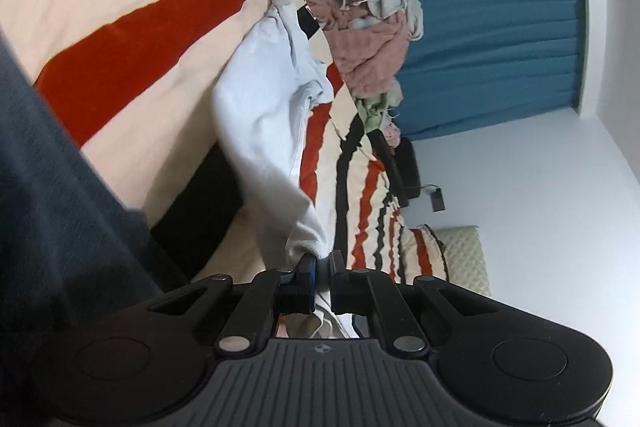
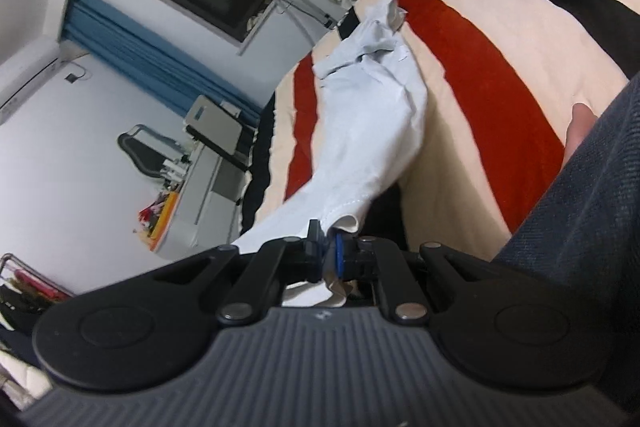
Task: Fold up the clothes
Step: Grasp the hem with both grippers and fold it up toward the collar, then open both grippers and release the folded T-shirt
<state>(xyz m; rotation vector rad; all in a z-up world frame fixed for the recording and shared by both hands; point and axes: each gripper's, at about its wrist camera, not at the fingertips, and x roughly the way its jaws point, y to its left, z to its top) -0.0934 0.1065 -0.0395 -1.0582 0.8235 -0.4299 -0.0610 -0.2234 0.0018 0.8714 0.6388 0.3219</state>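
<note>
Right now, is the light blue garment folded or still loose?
Loose, not folded. The light blue garment hangs bunched and creased from the left claw and right claw, trailing onto the striped blanket.

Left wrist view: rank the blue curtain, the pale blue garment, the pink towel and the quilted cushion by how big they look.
1. blue curtain
2. pale blue garment, though it is nearer the camera, so this rank is unsure
3. pink towel
4. quilted cushion, partly hidden by the left gripper
</note>
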